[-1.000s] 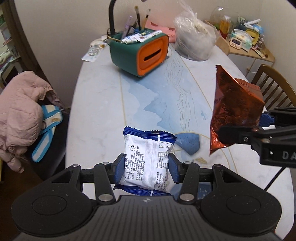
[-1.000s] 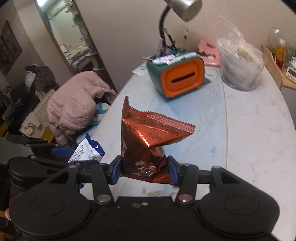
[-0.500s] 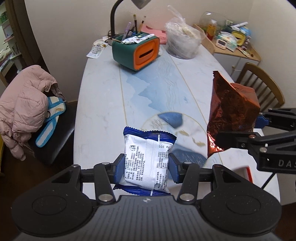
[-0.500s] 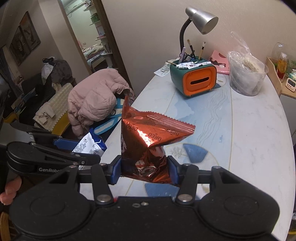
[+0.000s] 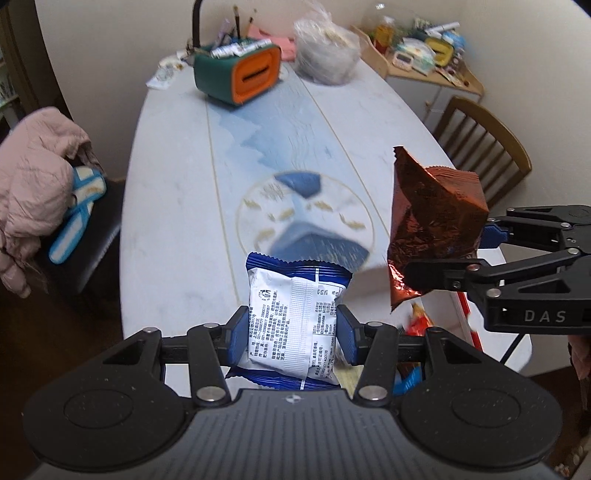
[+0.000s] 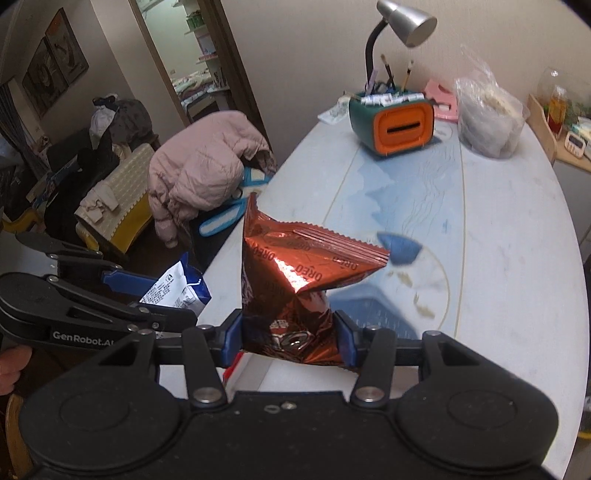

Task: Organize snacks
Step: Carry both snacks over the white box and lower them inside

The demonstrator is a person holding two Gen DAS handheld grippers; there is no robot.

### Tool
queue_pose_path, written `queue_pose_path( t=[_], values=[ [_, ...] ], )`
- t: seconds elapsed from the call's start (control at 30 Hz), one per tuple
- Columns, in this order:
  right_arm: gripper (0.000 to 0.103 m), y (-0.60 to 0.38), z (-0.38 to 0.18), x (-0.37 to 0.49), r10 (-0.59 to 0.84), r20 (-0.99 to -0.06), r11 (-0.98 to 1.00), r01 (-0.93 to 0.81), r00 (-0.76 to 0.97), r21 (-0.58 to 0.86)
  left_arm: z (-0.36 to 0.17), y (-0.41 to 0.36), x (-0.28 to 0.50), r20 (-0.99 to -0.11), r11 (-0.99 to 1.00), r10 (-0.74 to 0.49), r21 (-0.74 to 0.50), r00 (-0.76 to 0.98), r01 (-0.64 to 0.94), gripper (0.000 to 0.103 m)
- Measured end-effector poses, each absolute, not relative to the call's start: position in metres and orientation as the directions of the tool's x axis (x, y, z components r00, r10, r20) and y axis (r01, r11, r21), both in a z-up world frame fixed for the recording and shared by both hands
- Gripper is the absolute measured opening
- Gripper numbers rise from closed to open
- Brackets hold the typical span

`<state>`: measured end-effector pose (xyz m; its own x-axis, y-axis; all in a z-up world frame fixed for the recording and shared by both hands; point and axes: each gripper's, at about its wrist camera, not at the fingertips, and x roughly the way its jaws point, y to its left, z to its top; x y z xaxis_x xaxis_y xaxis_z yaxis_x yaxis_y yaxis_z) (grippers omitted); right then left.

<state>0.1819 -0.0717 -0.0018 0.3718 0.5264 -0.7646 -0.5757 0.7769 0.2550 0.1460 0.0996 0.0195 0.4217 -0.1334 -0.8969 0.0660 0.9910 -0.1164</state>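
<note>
My left gripper (image 5: 291,332) is shut on a blue and white snack packet (image 5: 293,321) and holds it in the air above the near end of the table (image 5: 177,177). My right gripper (image 6: 290,334) is shut on a copper-red Oreo packet (image 6: 295,280), also held in the air. In the left wrist view the Oreo packet (image 5: 432,221) hangs to the right, level with my left gripper. In the right wrist view the blue packet (image 6: 177,288) shows at the left in the left gripper. More snack wrappers (image 5: 417,321) lie low by the table's near right edge.
A green and orange organiser (image 5: 240,74) with pens and a lamp (image 6: 406,22) stands at the far end, next to a clear plastic bag (image 5: 325,55). A pink jacket (image 5: 33,184) lies on a chair at the left. A wooden chair (image 5: 484,147) stands at the right.
Both grippers have pulled back toward the near end of the table and risen, each still holding its packet. More of the table and its round blue print shows now.
</note>
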Motion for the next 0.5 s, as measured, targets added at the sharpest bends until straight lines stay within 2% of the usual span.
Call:
queue_pose_path(
  t=[0.5],
  values=[
    [0.050,-0.116,-0.072,0.148,0.462,-0.840,0.842,-0.439,0.285,0.314,-0.048,0.064,0.118,-0.939,0.976,-0.216,-0.207,0.266,0.063,0.048]
  ],
)
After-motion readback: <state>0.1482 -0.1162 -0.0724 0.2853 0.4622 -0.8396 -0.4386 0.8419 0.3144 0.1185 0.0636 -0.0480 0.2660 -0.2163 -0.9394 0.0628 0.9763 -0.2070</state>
